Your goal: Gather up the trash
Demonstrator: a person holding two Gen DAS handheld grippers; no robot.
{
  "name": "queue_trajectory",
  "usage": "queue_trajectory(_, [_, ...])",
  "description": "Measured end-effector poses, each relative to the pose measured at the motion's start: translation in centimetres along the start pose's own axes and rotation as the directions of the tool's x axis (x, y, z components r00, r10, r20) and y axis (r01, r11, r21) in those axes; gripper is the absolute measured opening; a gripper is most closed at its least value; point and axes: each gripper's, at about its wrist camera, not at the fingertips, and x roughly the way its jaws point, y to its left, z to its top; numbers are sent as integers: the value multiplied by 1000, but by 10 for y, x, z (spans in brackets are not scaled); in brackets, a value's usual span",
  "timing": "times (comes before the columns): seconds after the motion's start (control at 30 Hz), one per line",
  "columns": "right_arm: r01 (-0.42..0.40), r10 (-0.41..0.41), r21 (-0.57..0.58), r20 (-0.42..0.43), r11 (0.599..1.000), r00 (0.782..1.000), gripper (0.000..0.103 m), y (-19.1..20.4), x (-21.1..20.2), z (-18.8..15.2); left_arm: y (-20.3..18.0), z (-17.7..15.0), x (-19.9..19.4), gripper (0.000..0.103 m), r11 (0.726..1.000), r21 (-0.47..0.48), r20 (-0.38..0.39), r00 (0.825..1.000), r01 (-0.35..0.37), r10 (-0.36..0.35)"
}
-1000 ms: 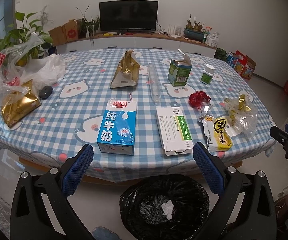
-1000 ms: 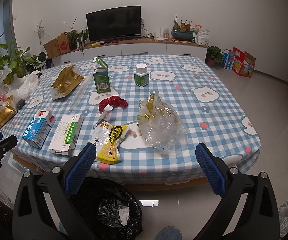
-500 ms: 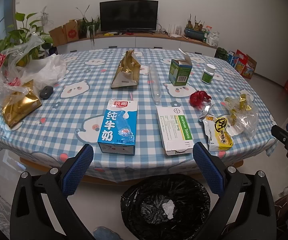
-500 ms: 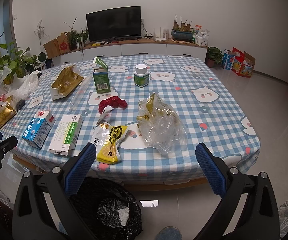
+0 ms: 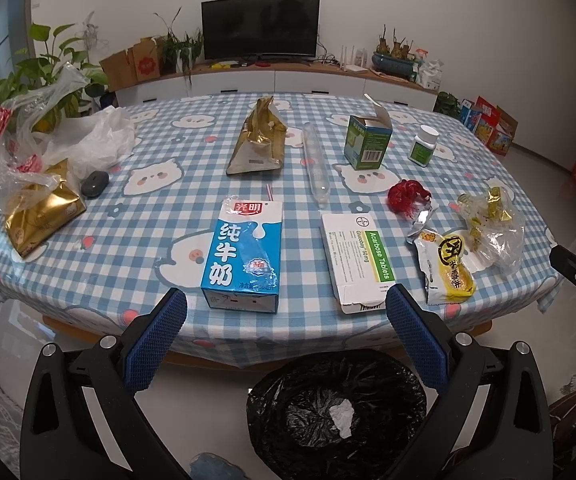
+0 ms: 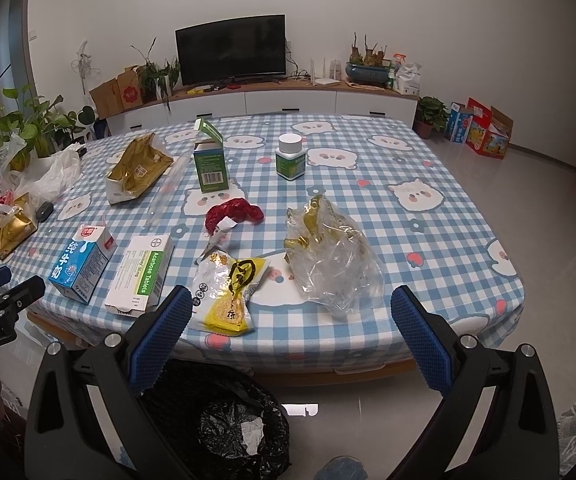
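Jaws wide apart on both the left gripper (image 5: 285,308) and right gripper (image 6: 292,306), holding nothing, short of the table (image 5: 127,216). Milk carton (image 5: 243,254), tablet box (image 5: 358,256) and snack wrapper (image 6: 229,290) lie near its front edge, above the black-lined bin (image 5: 336,412).

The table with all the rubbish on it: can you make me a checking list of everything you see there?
Surface: table under a blue checked cloth with bear faces.
Job's things: milk carton, tablet box, yellow snack wrapper, clear plastic bag, all lying near the front edge; bin with black liner on the floor below.
Clutter: green box, pill bottle, gold bags, red scrunched thing.
Grippers: left gripper and right gripper open, empty.
Cables: nothing seen.
Surroundings: TV, plants, cardboard boxes.
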Motion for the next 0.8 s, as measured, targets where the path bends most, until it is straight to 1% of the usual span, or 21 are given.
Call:
queue_trajectory(0.13, [-17,17,-17,-8,1000,1000,95,17,11,4,10,6,12,97,1000,-9,-12,1000,-8,8])
queue_trajectory(0.43, [-45,40,-66,-68,997,997,95,58,57,4,34,20,54,97,998,-45,-59,998,-32,29])
queue_trajectory(0.63, [-35,25,-83,-121,996,992,93,73,94,1,36,27,84,97,999,-28,-99,995,-36,33])
queue_trajectory(0.8, [-18,6,-76,-162,997,987,91,74,119,-1,39,29,105,96,998,-31,-126,991,-46,41])
